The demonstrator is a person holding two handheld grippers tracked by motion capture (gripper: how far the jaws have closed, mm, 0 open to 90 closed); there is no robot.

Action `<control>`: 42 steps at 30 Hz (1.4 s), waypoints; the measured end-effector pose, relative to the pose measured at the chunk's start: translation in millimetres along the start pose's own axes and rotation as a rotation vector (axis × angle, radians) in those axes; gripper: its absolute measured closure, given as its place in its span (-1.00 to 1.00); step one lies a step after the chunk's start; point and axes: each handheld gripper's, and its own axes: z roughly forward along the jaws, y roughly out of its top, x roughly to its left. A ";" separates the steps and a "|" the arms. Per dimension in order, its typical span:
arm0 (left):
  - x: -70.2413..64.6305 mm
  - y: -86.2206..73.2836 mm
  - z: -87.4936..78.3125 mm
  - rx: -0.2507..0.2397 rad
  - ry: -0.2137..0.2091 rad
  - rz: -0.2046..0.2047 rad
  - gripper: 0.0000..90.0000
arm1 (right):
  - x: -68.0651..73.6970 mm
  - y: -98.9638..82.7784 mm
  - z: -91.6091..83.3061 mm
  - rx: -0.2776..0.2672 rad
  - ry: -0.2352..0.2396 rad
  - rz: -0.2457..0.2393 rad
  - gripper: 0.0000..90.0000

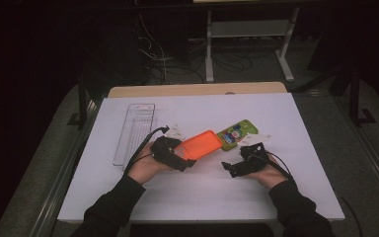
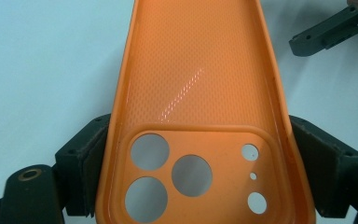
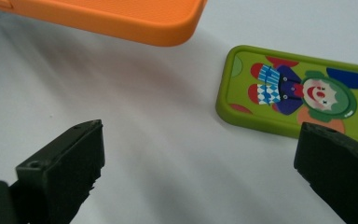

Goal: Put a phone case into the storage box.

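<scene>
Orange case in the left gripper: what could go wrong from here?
1. The left gripper clamps the orange case only at its camera-cutout end; the long free end could flex or slip out.
2. The free end hangs near the green clown case and could nudge it.
3. The open right gripper sits close below and could bump the orange case.

Person wears black sleeves [image 1: 113,210]. Both claws black: left claw [image 1: 185,163], right claw [image 1: 232,168], each trailing a black cable [image 1: 145,140].

Your orange phone case [image 2: 200,93] looks like glossy, fine-textured rubbery plastic. The green clown case [image 3: 303,93] is matt. The bench [image 1: 276,197] sheet looks smooth.
</scene>
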 end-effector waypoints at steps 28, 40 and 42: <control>-0.2 1.3 -1.7 -0.024 -0.022 -0.015 -0.65 | 13.5 6.4 -2.4 -0.024 -0.105 -0.198 -0.98; -1.5 1.8 -1.1 -0.016 -0.024 0.006 -0.65 | 22.7 6.3 -0.7 -0.028 -0.166 -0.344 -0.98; -1.0 1.9 -1.1 -0.007 -0.025 0.020 -0.65 | 24.1 6.1 -0.6 -0.026 -0.181 -0.375 -0.98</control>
